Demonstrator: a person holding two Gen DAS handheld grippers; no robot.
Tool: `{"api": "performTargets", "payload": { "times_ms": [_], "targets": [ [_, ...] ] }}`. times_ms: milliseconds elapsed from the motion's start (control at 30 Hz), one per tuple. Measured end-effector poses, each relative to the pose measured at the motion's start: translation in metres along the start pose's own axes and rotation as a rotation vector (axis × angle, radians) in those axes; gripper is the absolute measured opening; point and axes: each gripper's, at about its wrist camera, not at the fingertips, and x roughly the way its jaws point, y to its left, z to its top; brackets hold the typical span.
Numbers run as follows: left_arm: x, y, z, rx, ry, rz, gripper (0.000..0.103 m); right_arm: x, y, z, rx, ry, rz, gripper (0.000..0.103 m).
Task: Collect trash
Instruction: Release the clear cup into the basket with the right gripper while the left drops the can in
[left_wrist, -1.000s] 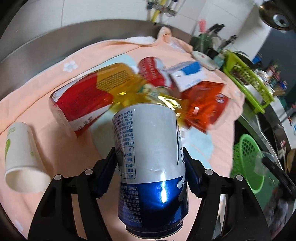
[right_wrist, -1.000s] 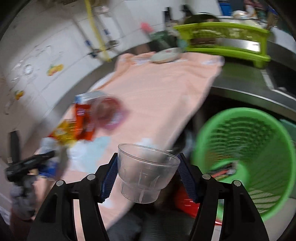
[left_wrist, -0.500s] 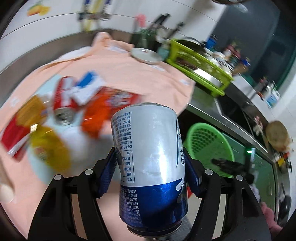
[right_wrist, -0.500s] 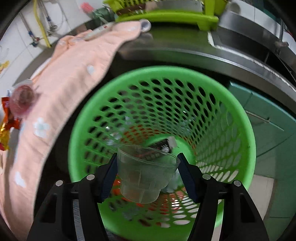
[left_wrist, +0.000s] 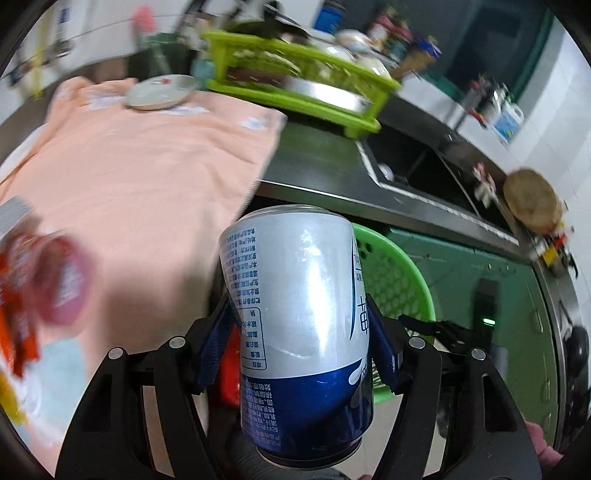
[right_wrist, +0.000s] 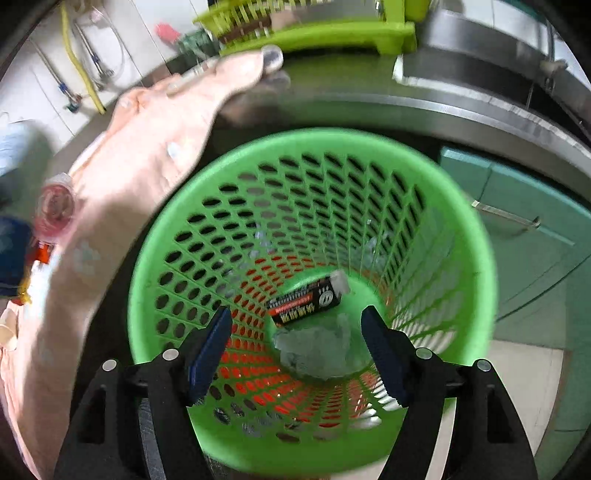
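Left gripper (left_wrist: 301, 325) clamped on silver-blue can (left_wrist: 299, 291); right gripper (right_wrist: 295, 332) wide, empty, over green basket (right_wrist: 469, 229).

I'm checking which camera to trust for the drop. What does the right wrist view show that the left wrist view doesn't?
Only the right wrist view looks down into the green basket: a dark wrapper and a blurred clear cup lie at the bottom, below the open right gripper.

Only the left wrist view shows the left gripper shut on the blue and silver can, plus the sink.

Both show the basket, the peach cloth and the green dish rack.
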Motion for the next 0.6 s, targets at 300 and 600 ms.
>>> {"api": "performTargets", "payload": {
  "times_ms": [300,600],
  "targets": [
    [0.099,-0.055,0.009,0.106,0.170,-0.019,0.066,-0.089,-0.031,-0.010,0.041,-0.209,-0.039,0.077],
    [0.185,-0.080,-0.008,0.157,0.360,0.050,0.064,-0.101,-0.055,-0.029,0.116,-0.257,-0.065,0.079]
  ]
}}
